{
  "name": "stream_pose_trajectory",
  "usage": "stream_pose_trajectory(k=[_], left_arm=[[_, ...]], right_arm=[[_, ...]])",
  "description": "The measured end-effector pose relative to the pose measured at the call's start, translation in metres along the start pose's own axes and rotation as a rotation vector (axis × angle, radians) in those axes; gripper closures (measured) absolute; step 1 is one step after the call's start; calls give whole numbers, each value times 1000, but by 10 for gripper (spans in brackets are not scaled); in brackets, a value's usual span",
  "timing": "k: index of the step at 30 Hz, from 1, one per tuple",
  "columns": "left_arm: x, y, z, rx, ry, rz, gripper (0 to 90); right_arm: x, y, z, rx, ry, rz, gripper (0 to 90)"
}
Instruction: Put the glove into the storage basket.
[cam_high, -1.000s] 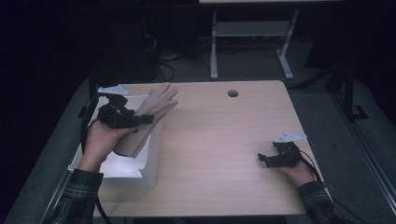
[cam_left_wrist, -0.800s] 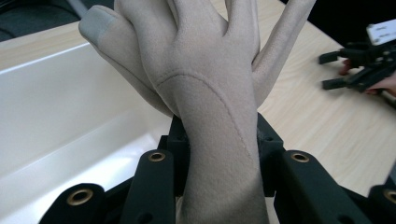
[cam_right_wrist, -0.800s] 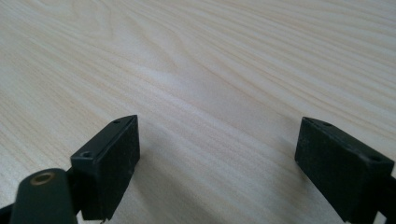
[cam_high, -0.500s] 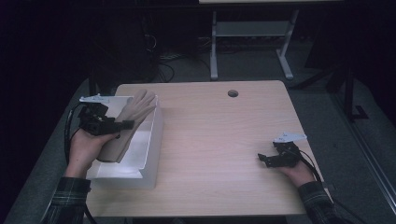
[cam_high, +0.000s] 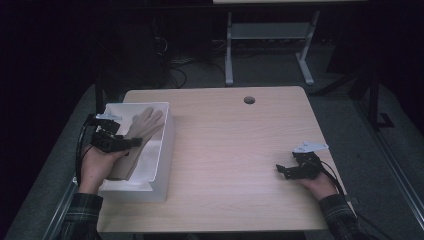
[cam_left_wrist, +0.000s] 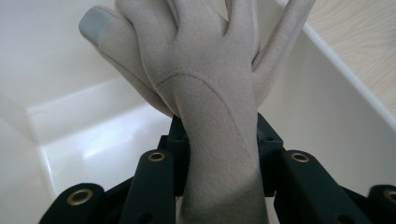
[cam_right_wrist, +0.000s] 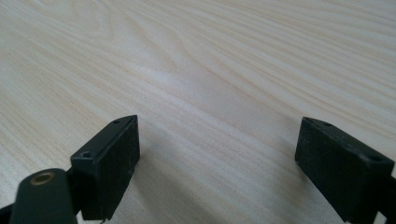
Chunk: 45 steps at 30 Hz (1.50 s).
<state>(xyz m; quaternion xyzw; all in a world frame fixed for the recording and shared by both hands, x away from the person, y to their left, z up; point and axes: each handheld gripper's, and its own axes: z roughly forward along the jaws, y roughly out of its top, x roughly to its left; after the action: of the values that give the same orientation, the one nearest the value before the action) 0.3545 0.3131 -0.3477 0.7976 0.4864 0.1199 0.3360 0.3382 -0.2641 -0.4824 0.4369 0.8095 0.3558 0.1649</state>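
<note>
A beige glove (cam_high: 142, 131) hangs over the inside of a white bin (cam_high: 162, 150) at the table's left edge. My left gripper (cam_high: 131, 143) is shut on the glove (cam_left_wrist: 210, 107) at its wrist, and the glove's fingers point away toward the bin's far wall. In the left gripper view the two black jaws press the fabric from both sides, with the bin's white floor (cam_left_wrist: 102, 149) below. My right gripper (cam_high: 281, 170) rests low on the table near the right front edge, open, and there is only bare wood between its pads (cam_right_wrist: 109, 163).
The light wooden table (cam_high: 235, 145) has a small dark round hole (cam_high: 249, 100) near its far edge. Beyond the table stand a white metal frame (cam_high: 270, 35) and cables on a dark floor. The person's hands and plaid sleeves come in from the bottom.
My left gripper has carried the glove leftward and down, from above the bin's right wall into the bin. The right gripper has kept still.
</note>
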Motion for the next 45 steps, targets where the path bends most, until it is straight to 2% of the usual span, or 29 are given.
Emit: stream_pose_trajectory(k=[12, 23, 26, 27, 28, 29, 32, 37, 45], left_arm=[[11, -23, 39, 88, 34, -24, 667], [18, -36, 63, 157, 34, -40, 628], [19, -37, 64, 162, 34, -37, 602], [19, -37, 64, 165, 33, -36, 563], [20, -37, 66, 164, 40, -40, 519], [21, -37, 66, 156, 39, -46, 405], [20, -36, 64, 134, 47, -39, 271], [19, -29, 54, 109, 47, -31, 230], [16, -11, 30, 34, 41, -24, 203]], right_arm=[[0, 0, 0, 0, 0, 0, 133], [0, 0, 0, 1, 0, 0, 134], [0, 0, 0, 0, 0, 0, 134], [0, 0, 0, 0, 0, 1, 134], [0, 0, 0, 1, 0, 1, 134], [0, 0, 0, 0, 0, 1, 134], [0, 0, 0, 0, 0, 0, 134], [0, 0, 0, 1, 0, 1, 134], [0, 0, 0, 0, 0, 0, 132]])
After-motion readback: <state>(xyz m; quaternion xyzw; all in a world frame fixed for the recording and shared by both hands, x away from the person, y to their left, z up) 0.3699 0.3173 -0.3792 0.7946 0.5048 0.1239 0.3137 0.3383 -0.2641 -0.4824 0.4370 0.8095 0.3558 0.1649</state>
